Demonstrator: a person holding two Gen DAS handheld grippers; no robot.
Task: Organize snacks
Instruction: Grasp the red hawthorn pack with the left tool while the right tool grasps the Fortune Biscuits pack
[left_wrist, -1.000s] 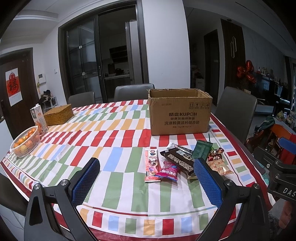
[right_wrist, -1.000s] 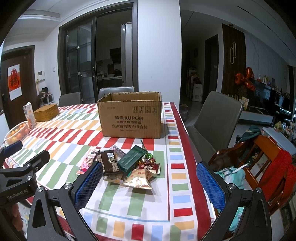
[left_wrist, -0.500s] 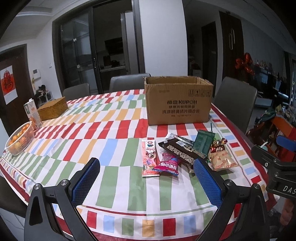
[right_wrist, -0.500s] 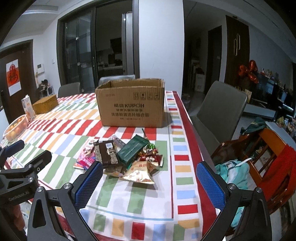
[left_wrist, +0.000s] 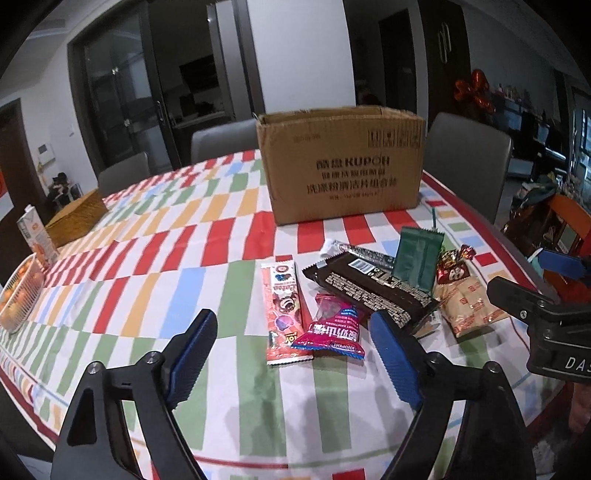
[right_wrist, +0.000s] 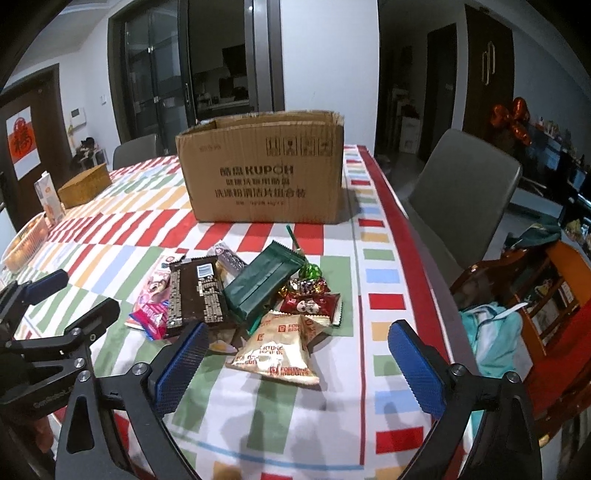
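A pile of snacks lies on the striped tablecloth in front of an open cardboard box (left_wrist: 343, 166) (right_wrist: 266, 170). A pink strip pack (left_wrist: 282, 301), a pink hawthorn packet (left_wrist: 332, 328), a dark brown bar (left_wrist: 369, 288) (right_wrist: 195, 291), a green pack (left_wrist: 417, 258) (right_wrist: 262, 280) and a tan biscuit bag (left_wrist: 467, 306) (right_wrist: 277, 350) show. My left gripper (left_wrist: 295, 358) is open and empty, low over the pink packs. My right gripper (right_wrist: 299, 365) is open and empty, around the biscuit bag's near end.
A woven box (left_wrist: 75, 218), a carton (left_wrist: 37, 236) and a fruit basket (left_wrist: 18, 299) stand at the table's left side. Grey chairs (right_wrist: 461, 192) surround the table. A wooden chair with clothes (right_wrist: 517, 314) stands at the right.
Both grippers have moved forward and down toward the snack pile, which now looks larger and closer. Both stay open.
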